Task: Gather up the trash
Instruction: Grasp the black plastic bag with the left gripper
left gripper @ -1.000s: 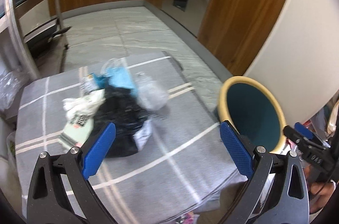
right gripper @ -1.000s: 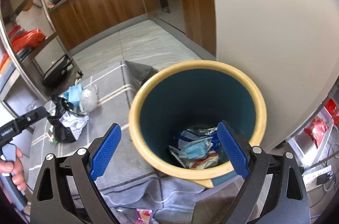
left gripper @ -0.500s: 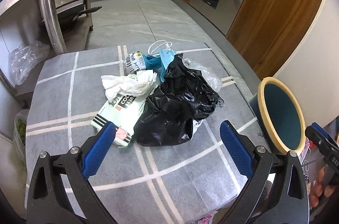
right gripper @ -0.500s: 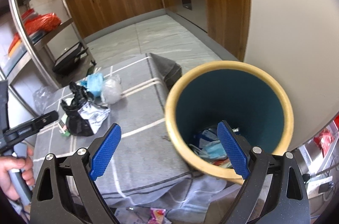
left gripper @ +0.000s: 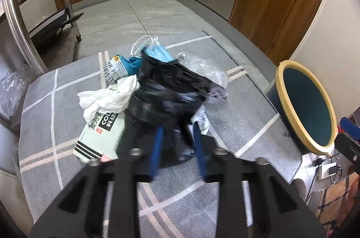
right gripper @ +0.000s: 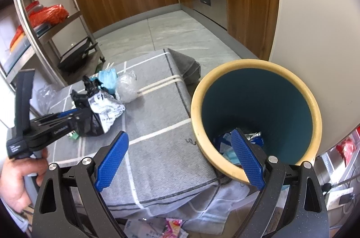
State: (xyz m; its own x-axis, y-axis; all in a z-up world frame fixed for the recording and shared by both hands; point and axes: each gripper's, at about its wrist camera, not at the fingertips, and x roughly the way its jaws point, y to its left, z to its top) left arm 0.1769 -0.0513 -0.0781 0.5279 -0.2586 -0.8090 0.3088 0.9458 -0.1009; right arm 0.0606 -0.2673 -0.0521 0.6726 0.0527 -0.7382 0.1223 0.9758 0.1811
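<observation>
Trash is lying heaped near the middle of the bench (left gripper: 67,132), which is draped in a grey cloth with white stripes: a crumpled black plastic bag (left gripper: 166,89), a white tissue wad (left gripper: 108,98), a pale green printed carton (left gripper: 101,139), a blue face mask (left gripper: 155,52) and a clear plastic wrapper (left gripper: 202,68). Bare cloth is lying open all around the pile, out to the bench edges. The left tongs (left gripper: 176,141) are closing, their blue pads blurred and narrowing on the near fold of the black bag, which is sitting between them. The right tongs (right gripper: 180,159) are standing wide open and empty, hovering over the bench's right edge beside the round teal bin with a yellow rim (right gripper: 312,116). That bin is standing just off the bench edge, against a white wall, with wrappers already lying in its bottom.
</observation>
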